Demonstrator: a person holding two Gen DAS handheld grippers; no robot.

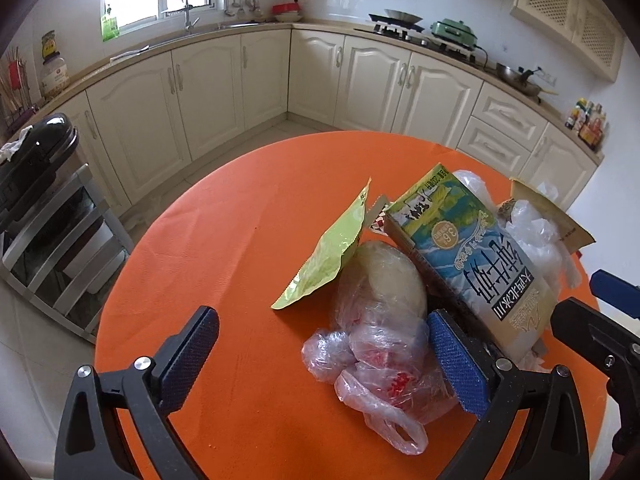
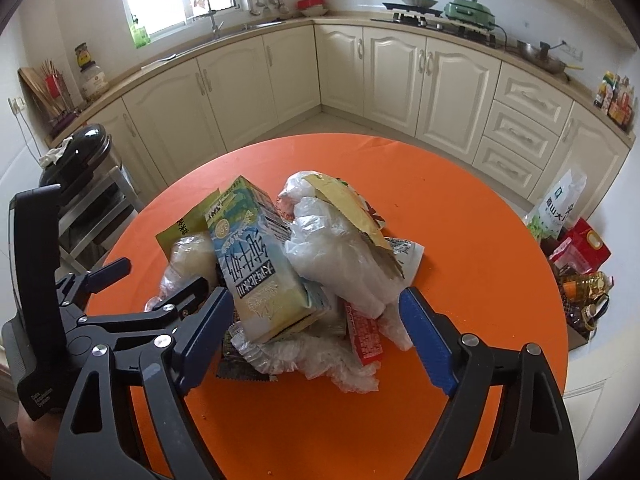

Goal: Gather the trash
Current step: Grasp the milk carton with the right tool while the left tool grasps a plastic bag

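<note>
A heap of trash lies on the round orange table (image 1: 240, 240) (image 2: 460, 220). A blue-green milk carton (image 1: 472, 256) (image 2: 256, 256) leans on it, beside a green wrapper (image 1: 332, 252) (image 2: 188, 220). There are also clear plastic bags (image 2: 340, 256), a brown paper piece (image 2: 352, 208) and a red wrapper (image 2: 366, 336). My left gripper (image 1: 326, 360) (image 2: 160, 280) is open, straddling a clear bag with a pale lump (image 1: 384, 280) on the heap's left side. My right gripper (image 2: 318, 338) stands open around the heap's near side; I see no pad pressing. Its fingertips (image 1: 612, 292) show at the right edge.
A black lidded appliance on a metal rack (image 1: 40, 148) (image 2: 76, 160) stands left of the table. Groceries and bottles (image 2: 576, 256) sit on the floor to the right. Cream cabinets (image 1: 360, 80) run along the back. Bare orange tabletop lies left of the heap and in front of it.
</note>
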